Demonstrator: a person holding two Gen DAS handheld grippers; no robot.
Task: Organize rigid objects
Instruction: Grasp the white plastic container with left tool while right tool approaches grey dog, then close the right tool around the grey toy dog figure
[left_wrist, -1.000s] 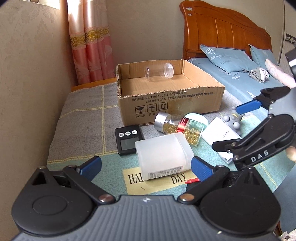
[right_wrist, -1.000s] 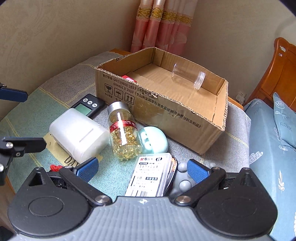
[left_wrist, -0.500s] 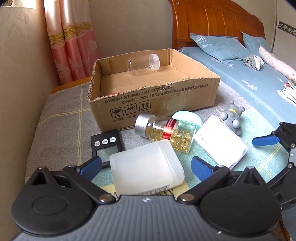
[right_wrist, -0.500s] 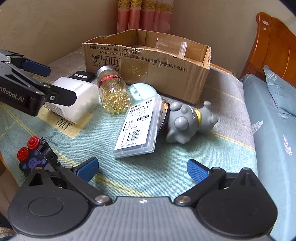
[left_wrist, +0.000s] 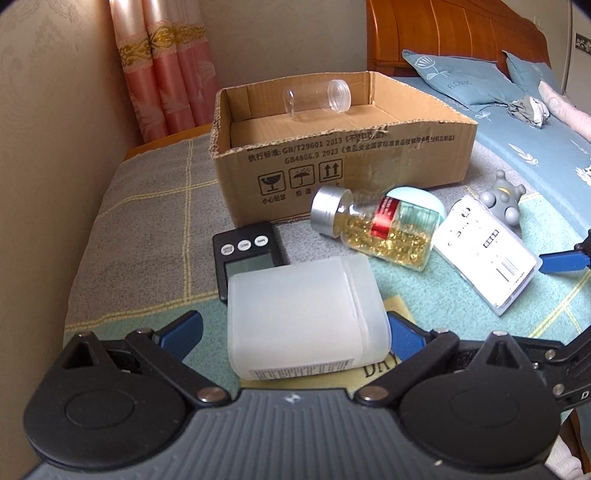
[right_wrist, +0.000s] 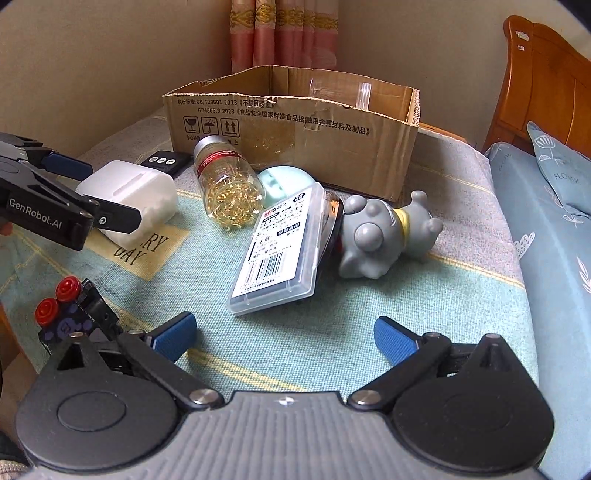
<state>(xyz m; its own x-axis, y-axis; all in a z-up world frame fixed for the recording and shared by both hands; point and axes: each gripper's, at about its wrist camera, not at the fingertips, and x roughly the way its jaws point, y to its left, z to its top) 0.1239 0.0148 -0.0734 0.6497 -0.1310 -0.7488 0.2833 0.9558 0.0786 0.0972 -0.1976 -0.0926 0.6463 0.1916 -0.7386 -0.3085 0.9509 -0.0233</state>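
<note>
Straddling white bottle (left_wrist: 303, 314) with left fingers (left_wrist: 184, 330) spread | right fingers (right_wrist: 393, 339) spread, empty, near clear case (right_wrist: 280, 254)

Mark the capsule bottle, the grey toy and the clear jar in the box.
capsule bottle (right_wrist: 229, 192): right wrist view, on the capsule-filled glass body.
grey toy (right_wrist: 369, 236): right wrist view, on its rounded head.
clear jar (left_wrist: 314, 96): left wrist view, on its transparent side wall.

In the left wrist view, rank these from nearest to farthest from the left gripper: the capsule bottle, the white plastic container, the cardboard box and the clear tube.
From the left gripper:
1. White plastic container, between the fingers.
2. Capsule bottle, ahead, slightly right, lying on its side.
3. Cardboard box, behind the bottle.
4. Clear tube, inside the box at its far wall.
</note>
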